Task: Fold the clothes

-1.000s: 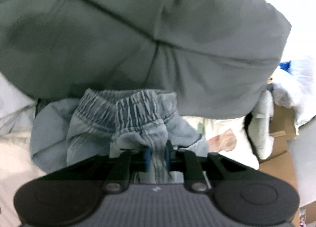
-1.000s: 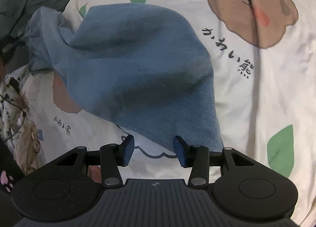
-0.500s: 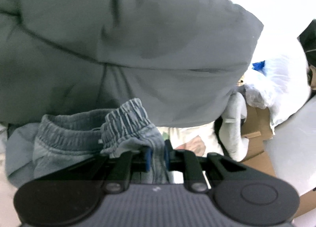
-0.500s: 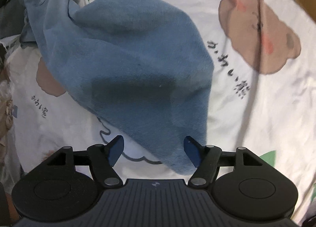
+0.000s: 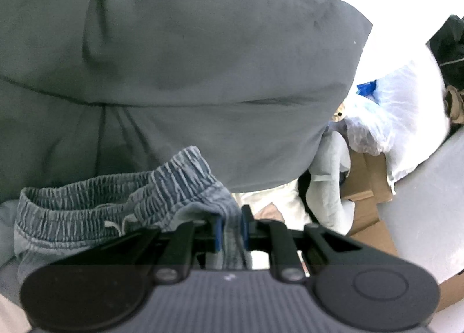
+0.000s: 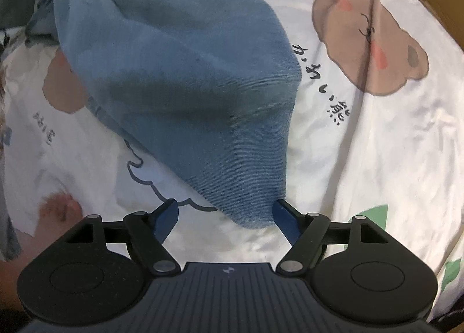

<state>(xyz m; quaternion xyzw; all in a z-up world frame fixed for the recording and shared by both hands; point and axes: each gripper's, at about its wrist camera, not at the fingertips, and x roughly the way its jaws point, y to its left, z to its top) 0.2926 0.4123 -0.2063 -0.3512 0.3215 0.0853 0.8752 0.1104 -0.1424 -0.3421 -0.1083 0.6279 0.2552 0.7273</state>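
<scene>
A pair of blue denim pants with a gathered elastic waistband (image 5: 121,196) hangs from my left gripper (image 5: 229,227), which is shut on a fold of the cloth just below the band. In the right wrist view the pants' leg (image 6: 185,77) lies spread on the cream bed sheet (image 6: 377,144), its hem end (image 6: 252,217) between the blue pads (image 6: 166,215). My right gripper (image 6: 226,217) points down at the sheet and its jaws are opening; the pads stand apart from the cloth.
A big grey cushion or duvet (image 5: 179,66) fills the upper left wrist view. Cardboard boxes (image 5: 368,188) and a white plastic bag (image 5: 388,112) stand at the right. The sheet carries a brown bear print (image 6: 368,34).
My right gripper's jaws have spread wide and let go of the pants' hem. The left gripper has shifted, so the waistband sits lower and further left and the boxes come into view.
</scene>
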